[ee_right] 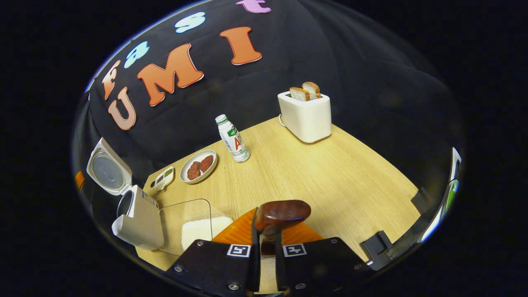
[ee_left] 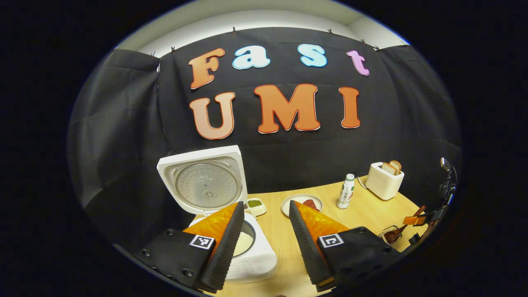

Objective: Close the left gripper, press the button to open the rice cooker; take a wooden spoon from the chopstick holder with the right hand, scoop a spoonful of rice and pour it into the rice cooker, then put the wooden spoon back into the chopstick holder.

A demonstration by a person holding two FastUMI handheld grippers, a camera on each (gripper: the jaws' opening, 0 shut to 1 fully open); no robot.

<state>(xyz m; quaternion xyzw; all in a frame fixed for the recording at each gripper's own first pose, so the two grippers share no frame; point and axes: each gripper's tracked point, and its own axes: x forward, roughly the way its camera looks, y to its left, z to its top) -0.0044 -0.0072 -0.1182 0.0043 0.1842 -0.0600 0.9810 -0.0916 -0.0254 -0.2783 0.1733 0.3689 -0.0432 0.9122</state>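
Spoon in hand: the right hand-held gripper has its two fingers pressed tight on the stem of the wooden spoon, and the round spoon bowl sticks up just past the tips. Whether the spoon bowl has rice on it cannot be told from this side. Just to the left of it sits a clear container with white rice in the bottom. A bit farther left stands the rice cooker with its lid flipped up.

The left hand-held gripper has its fingers wide apart and holds nothing. It hangs over the desk beside the open cooker, and white rice shows in the pot.

So the button step looks done, and the spoon is out of its holder. The step in hand looks like the scoop and pour. Next, the spoon has to dip into the clear container, lift up level so no rice falls, go over the open pot and tip.

Farther off are a plate, a bottle and a toaster.
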